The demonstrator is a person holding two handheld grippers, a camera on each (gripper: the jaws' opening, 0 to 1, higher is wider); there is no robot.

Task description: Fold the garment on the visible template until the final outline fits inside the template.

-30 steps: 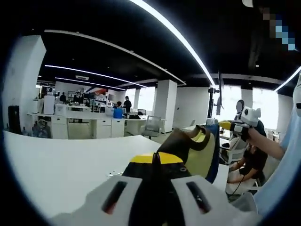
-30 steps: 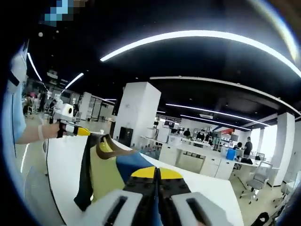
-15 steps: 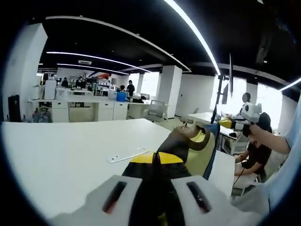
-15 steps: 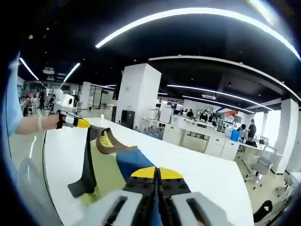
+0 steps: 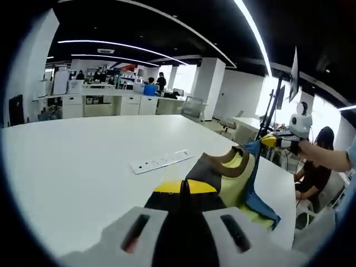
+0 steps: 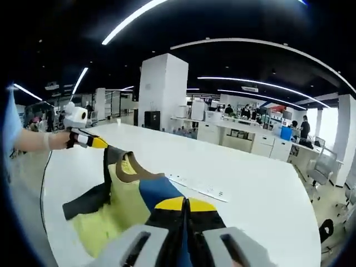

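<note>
Overhead, light strips (image 6: pixel 133 16) cross an office; the white counter (image 5: pixel 72 167) carries a power strip (image 5: pixel 161 161). Left gripper (image 5: pixel 186 189) and right gripper (image 6: pixel 186 204) fingers each clamp the yellow-blue garment (image 6: pixel 125 206).

garment (image 6: pixel 125 194) | yellow-green body, brown collar, blue and black panels | held stretched between both tongs, top edge lifted, collar sagging in the middle | lower part draped and crumpled on white worktop (image 6: pixel 261 189) | also seen at (image 5: pixel 233 178)

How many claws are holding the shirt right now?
2. The left claw is shut on one shoulder of the shirt, and the right claw is shut on the other, with the garment stretched between them over the white table.
</note>
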